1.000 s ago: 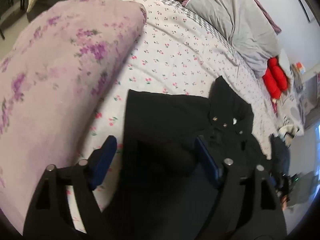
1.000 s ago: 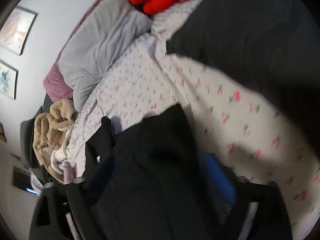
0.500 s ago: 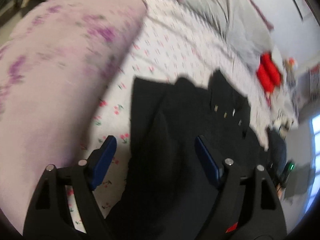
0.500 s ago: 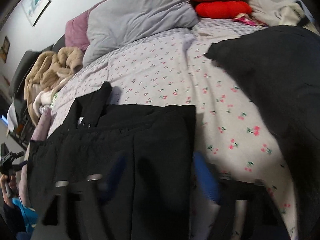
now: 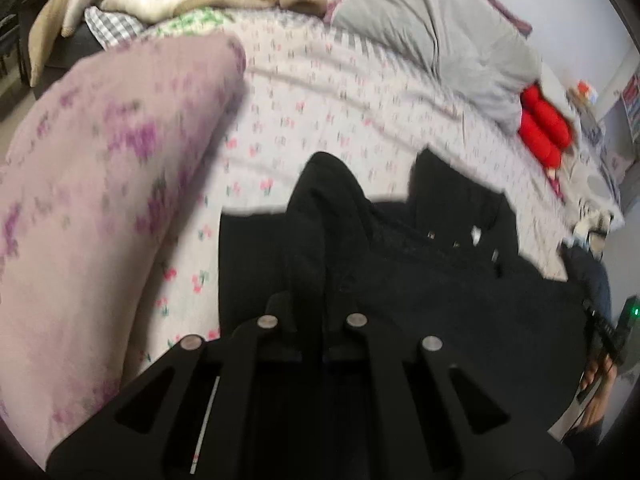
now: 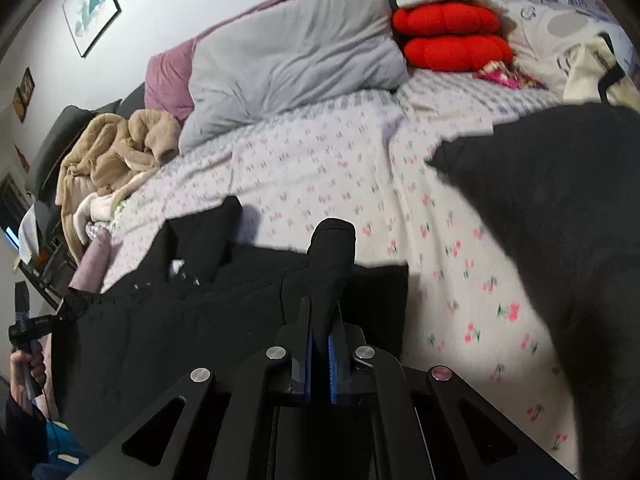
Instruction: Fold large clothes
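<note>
Floral bed [image 6: 328, 168] carries black garment [image 6: 160, 320]; left gripper [image 5: 308, 320] and right gripper [image 6: 320, 344] each clamp a raised fold.

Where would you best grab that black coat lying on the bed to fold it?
By its near edge, coming from the front. The black coat lies flat with that edge free, and the left gripper and right gripper each pinch a fold there.

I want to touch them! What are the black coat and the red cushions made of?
The black coat looks like matte woven cloth, maybe wool: it reflects no shine and bunches softly where the right tool pinches it. The red cushions look like plush fabric over soft stuffing, since they bulge in rounded, puffy segments. The exact fibre can't be told.
</note>
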A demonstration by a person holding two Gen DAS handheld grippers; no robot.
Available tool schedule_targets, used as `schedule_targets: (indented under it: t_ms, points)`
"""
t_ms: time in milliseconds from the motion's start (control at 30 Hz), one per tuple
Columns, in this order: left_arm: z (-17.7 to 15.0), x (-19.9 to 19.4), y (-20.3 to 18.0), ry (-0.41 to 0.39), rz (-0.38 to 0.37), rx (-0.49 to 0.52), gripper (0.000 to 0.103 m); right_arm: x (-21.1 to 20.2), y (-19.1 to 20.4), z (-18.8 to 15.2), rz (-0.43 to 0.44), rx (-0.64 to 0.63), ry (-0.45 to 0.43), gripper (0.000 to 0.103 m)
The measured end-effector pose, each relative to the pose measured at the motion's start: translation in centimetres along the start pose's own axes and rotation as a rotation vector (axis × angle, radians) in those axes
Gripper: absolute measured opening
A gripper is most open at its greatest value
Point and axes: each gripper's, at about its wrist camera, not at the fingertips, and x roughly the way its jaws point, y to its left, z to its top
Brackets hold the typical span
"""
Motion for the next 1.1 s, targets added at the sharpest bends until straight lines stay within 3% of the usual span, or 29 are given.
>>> schedule_targets:
  t_ms: [233, 433, 533, 667, 933, 1100]
  points:
    - [8.7, 2.2, -3.4, -0.055, 0.067, 0.001, 0.007, 3.8, 0.3, 7.8, -0.074, 0.022, -0.008, 0.004]
    - [14.3, 11.0, -5.2, 0.002, 0.220, 0.015, 0.006, 12.5, 0.1, 13.7, -0.195, 0.073, 0.059, 0.004]
    - [14.8, 14.4, -4.7, 0.030, 0.279, 0.000, 0.006, 16.4, 0.1, 14.1, -0.265, 0.074, 0.102, 0.004]
    - [14.4, 16.6, -3.4, 0.044, 0.289, -0.027, 0.006, 19.8, -0.8, 13.8, -0.303, 0.091, 0.133, 0.004]
    - [12.5, 17.8, -2.8, -0.012, 0.321, 0.004, 0.007, 22.2, -0.2, 13.2, -0.362, 0.017, 0.130, 0.004]
    - [13.3, 17.2, -3.1, -0.048, 0.330, -0.012, 0.006, 22.6, 0.0, 13.7, -0.372, 0.002, 0.125, 0.004]
